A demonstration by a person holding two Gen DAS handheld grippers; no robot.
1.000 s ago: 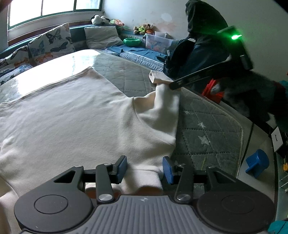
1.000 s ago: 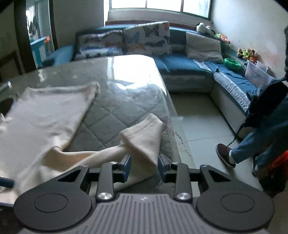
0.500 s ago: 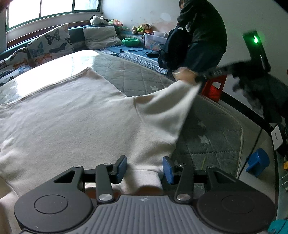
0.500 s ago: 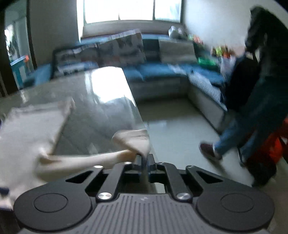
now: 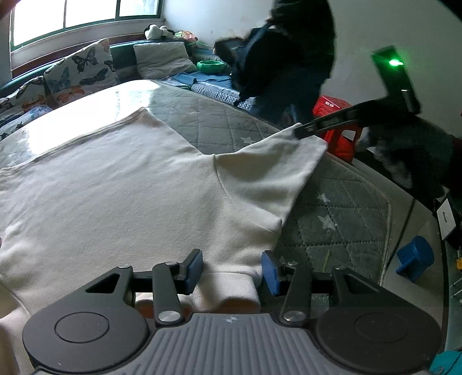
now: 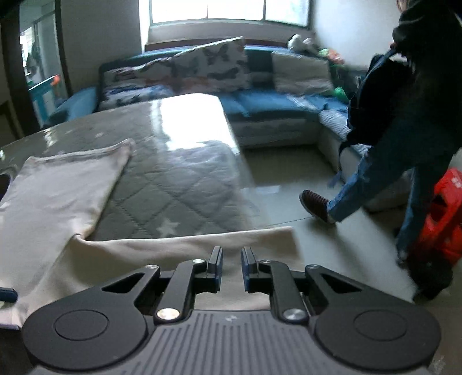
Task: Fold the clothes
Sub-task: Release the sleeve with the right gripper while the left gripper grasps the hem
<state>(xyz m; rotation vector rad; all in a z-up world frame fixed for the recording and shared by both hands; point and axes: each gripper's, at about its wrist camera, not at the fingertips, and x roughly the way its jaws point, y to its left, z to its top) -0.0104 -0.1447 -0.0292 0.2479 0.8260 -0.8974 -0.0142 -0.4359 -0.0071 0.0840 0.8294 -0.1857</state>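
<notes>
The left gripper (image 5: 231, 269) sits low over the near hem of a cream sweatshirt (image 5: 121, 196), its blue pads standing apart on either side of a raised bump of the ribbed collar or cuff; the cloth lies between the pads, but neither pad presses on it, so this gripper is released. Ahead of it the sweatshirt spreads flat across a grey quilted pad (image 5: 340, 207) with pale stars that covers the tabletop (image 5: 415, 207).

To the front right of the left gripper, the garment's sleeve (image 5: 268, 170) is lifted and drawn taut toward the tabletop's edge. The right gripper (image 6: 232, 269) has that sleeve's cuff end lying between its pads. In its own view a narrow gap shows between the pads and the jaws are opening; seen from the left wrist, its dark fingers (image 5: 323, 125) meet the corner of the cuff, and whether the cloth is still pinched I cannot tell.

Beyond the right gripper, past the tabletop's edge, lies a tiled floor (image 6: 283, 173). To the right of it stands a person in dark top and jeans (image 6: 404, 121), beside a red stool (image 6: 444, 213). A blue stool (image 5: 414, 258) sits on the floor to the right of the left gripper. Farthest off, a blue sofa (image 6: 260, 103) with butterfly cushions (image 6: 213, 66) runs under a bright window (image 6: 228, 8).
</notes>
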